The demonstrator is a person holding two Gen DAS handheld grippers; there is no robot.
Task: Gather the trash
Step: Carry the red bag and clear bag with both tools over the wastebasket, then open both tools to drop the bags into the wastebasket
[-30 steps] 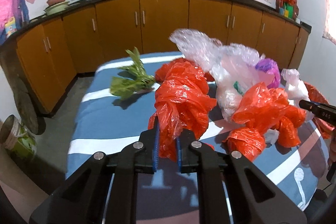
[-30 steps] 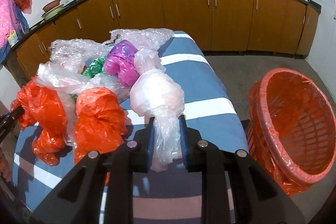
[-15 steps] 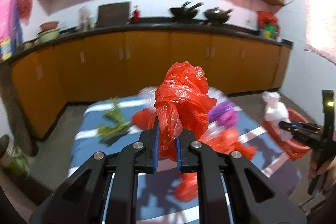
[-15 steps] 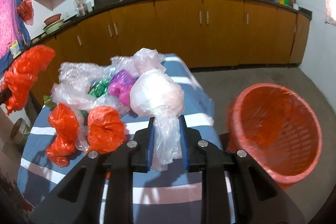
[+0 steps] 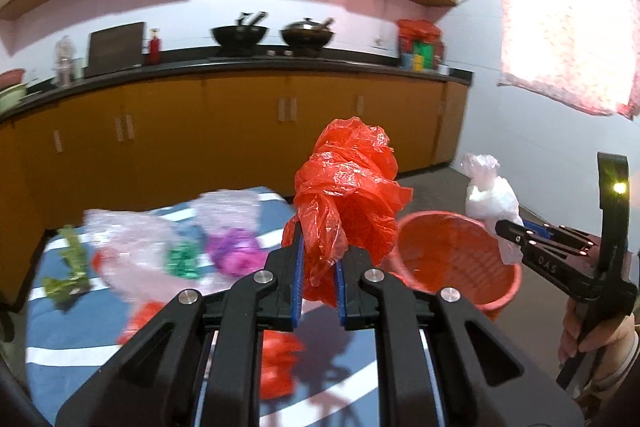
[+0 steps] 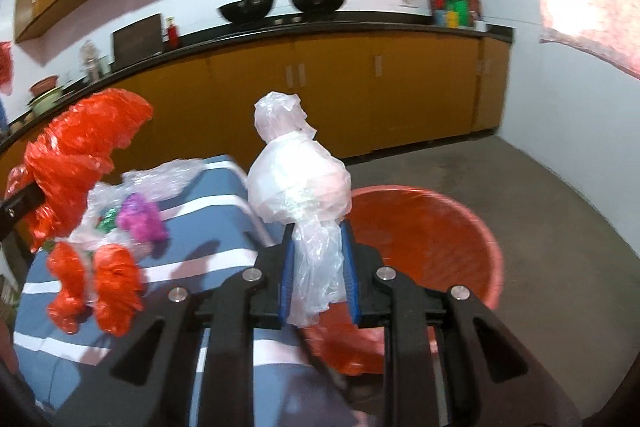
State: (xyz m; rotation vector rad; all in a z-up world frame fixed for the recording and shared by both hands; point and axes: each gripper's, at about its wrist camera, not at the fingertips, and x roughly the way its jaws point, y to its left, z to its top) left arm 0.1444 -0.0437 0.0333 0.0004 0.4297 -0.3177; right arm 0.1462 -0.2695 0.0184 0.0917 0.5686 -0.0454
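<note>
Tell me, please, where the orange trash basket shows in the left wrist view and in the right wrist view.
Left wrist view: the orange trash basket sits right of centre, behind the red bag that the left gripper holds.
Right wrist view: the basket is lower right, behind the white bag in the right gripper.
Shared landmark: the two woks on the counter.

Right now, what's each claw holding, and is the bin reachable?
Left gripper shut on red bag. Right gripper shut on white bag, nearly over the orange basket. More bags on striped table. Nothing blocking the basket.
</note>
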